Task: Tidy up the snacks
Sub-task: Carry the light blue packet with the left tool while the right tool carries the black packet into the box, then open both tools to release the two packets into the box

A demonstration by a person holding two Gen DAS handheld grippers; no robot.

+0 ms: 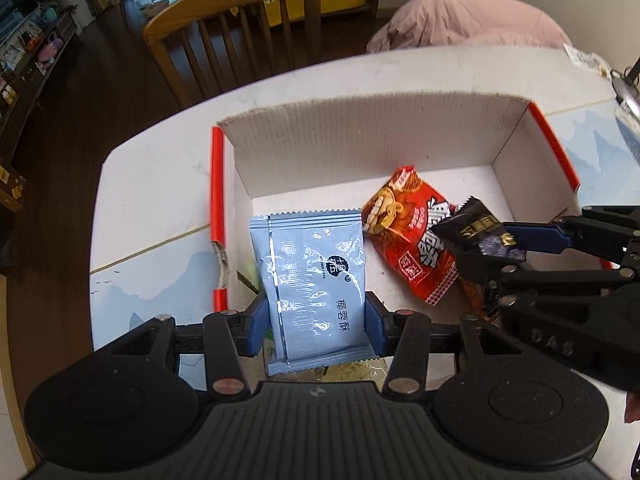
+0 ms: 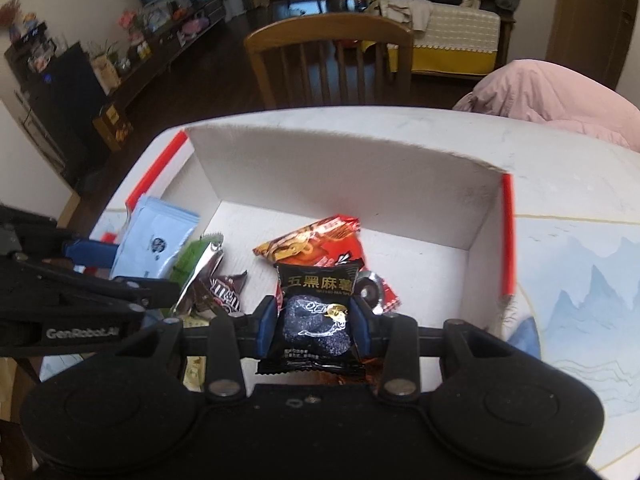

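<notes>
Table (image 1: 168, 184) was white-topped with a pale blue mountain print, filling most of both views; wooden chair (image 1: 232, 36) stood at its far edge around 11 o'clock in the left wrist view, pink fabric heap (image 1: 468, 20) at 1 o'clock. Open cardboard box (image 1: 360, 132) with white inside and red outer edges sat mid-table, tall back wall at 12 o'clock, side walls at 9 and 3; those walls closed in the space on three sides, near side was low. Left gripper (image 1: 318, 320) was partly closed and clamped on a light blue packet (image 1: 316, 280), blue pads pressing both side edges, packet upright-ish over the box's near left part. Red snack bag (image 1: 416, 240) lay flat on the box floor at about 2 o'clock from the blue packet, near but apart. Right gripper (image 2: 316, 320) was nearly closed, pinching a black packet (image 2: 316, 312) with gold lettering between its pads, held over the near edge of the red bag; in the left wrist view it came in from 3 o'clock and covered the red bag's right end. In the right wrist view the left gripper crossed in from 9 o'clock, hiding part of the box's left side. Smaller clutter at 8 to 9 o'clock of the black packet: green wrapper (image 2: 192, 258), crumpled silver foil wrapper (image 2: 204, 276), brown candy bag (image 2: 224, 294); whether they lay inside the box or on the near wall, couldn't tell. Silver foil bit (image 2: 370, 288) sat on the red bag just beside the right pad.
</notes>
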